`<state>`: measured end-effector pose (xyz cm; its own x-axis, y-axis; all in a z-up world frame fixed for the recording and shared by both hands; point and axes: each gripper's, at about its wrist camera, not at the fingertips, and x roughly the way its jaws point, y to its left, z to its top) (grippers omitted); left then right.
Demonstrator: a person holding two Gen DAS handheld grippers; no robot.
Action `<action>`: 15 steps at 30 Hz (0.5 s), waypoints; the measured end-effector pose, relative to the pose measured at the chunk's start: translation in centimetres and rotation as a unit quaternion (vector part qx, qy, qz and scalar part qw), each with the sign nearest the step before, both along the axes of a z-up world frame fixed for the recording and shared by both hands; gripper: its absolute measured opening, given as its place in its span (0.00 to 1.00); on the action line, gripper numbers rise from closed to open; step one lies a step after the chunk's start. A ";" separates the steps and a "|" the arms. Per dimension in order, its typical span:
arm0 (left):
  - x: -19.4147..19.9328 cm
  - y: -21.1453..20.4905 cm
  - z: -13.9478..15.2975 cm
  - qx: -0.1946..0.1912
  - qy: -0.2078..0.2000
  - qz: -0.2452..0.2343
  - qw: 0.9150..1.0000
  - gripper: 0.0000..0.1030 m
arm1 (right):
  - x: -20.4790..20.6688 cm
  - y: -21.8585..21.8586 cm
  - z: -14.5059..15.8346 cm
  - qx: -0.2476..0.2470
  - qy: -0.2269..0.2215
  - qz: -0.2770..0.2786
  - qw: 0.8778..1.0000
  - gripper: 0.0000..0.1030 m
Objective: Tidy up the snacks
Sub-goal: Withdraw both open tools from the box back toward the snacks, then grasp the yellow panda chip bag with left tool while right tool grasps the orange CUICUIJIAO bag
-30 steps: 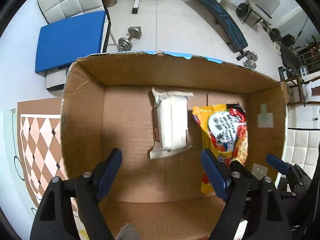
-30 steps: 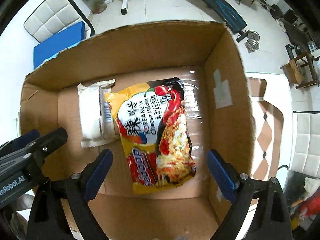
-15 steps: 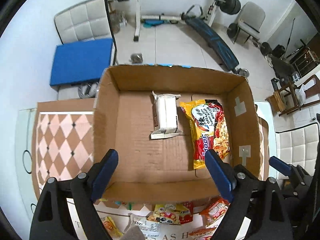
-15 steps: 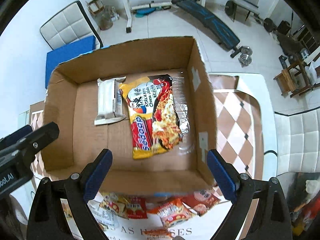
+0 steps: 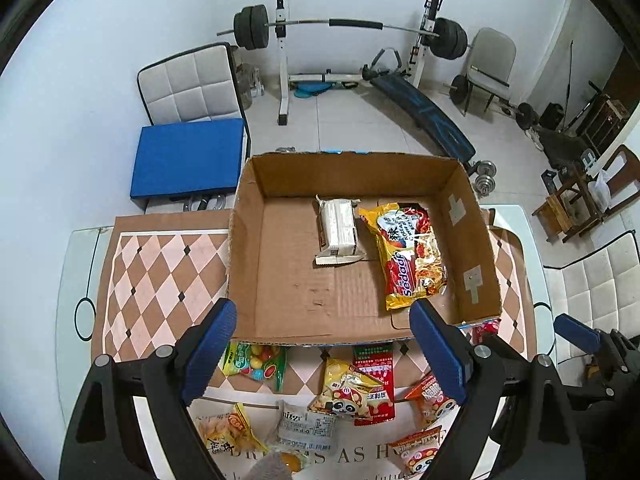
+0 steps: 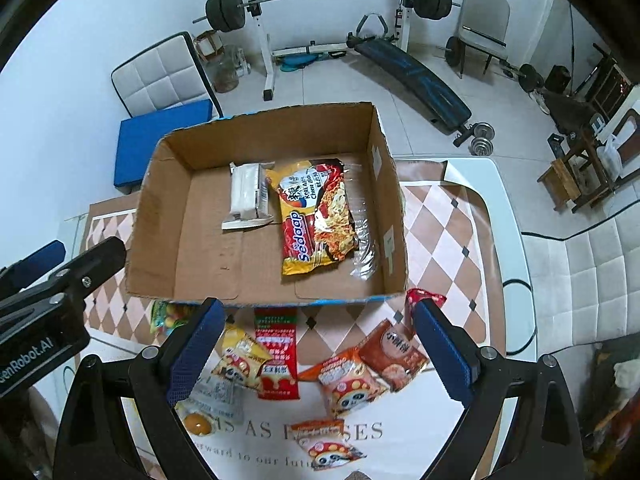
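An open cardboard box (image 5: 248,216) (image 6: 160,184) stands on the table. Inside lie a white wrapped pack (image 5: 338,228) (image 6: 248,194) and, to its right, a yellow and red noodle packet (image 5: 408,256) (image 6: 316,216). Several loose snack packets (image 5: 352,388) (image 6: 348,376) lie on the table in front of the box. My left gripper (image 5: 324,354) hangs open above the box's near wall and the snacks, holding nothing. My right gripper (image 6: 316,354) is open and empty too, above the snacks near the box's front edge.
A checkered mat (image 5: 160,276) (image 6: 444,232) covers the white table. Beyond it are a chair with a blue cushion (image 5: 188,160), a barbell rack (image 5: 348,28) and a bench (image 5: 420,112). A white sofa (image 6: 580,272) is at the right.
Both grippers have lifted up and drawn back out of the box, so the whole box and the snacks in front of it have come into view. Both packets stay in the box.
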<state>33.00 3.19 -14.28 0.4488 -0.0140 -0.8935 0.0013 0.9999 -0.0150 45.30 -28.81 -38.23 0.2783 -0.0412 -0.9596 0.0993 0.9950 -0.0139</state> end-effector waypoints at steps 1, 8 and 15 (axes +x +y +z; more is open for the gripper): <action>-0.3 -0.1 0.2 -0.003 -0.005 -0.002 1.000 0.91 | -0.4 0.0 0.4 0.002 -0.004 -0.001 1.000 0.98; -2.9 -0.6 -0.2 -0.024 -0.002 -0.011 1.000 0.97 | -3.8 -1.6 -0.4 0.036 0.018 -0.020 0.999 0.99; -7.1 1.5 -7.2 -0.009 0.078 0.038 0.996 0.97 | -7.6 -4.7 -9.4 0.070 0.127 -0.061 0.987 0.99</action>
